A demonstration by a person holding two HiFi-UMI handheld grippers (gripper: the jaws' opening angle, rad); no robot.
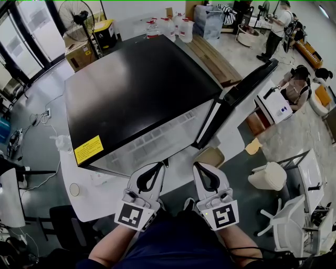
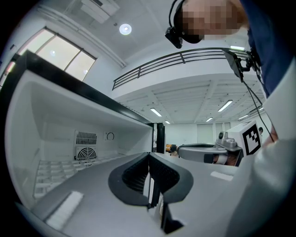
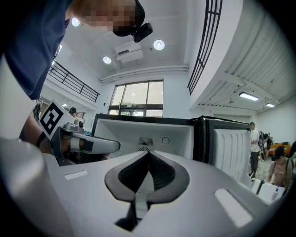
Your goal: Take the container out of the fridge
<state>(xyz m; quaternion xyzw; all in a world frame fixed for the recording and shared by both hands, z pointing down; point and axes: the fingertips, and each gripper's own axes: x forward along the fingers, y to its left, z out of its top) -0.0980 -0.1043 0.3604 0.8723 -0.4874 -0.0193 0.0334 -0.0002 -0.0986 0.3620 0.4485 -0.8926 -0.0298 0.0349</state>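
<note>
From above, the black fridge [image 1: 136,84] stands just ahead of me with its door [image 1: 247,89] swung open to the right. My left gripper [image 1: 160,166] and right gripper [image 1: 198,166] hang side by side in front of the opening, both shut and empty. The left gripper view shows my left gripper [image 2: 149,155] facing the white interior [image 2: 60,139], with wire shelves and a fan vent [image 2: 85,152]. My right gripper [image 3: 149,152] points at the same white cavity [image 3: 138,132] and the door's inner side [image 3: 229,148]. No container shows in any view.
A tan box [image 1: 210,156] lies on the floor under the open door. A white bin [image 1: 269,176] and white chairs [image 1: 291,220] stand at the right. Water bottles [image 1: 178,26] and a fan [image 1: 79,16] stand behind the fridge. People [image 1: 278,26] are far right.
</note>
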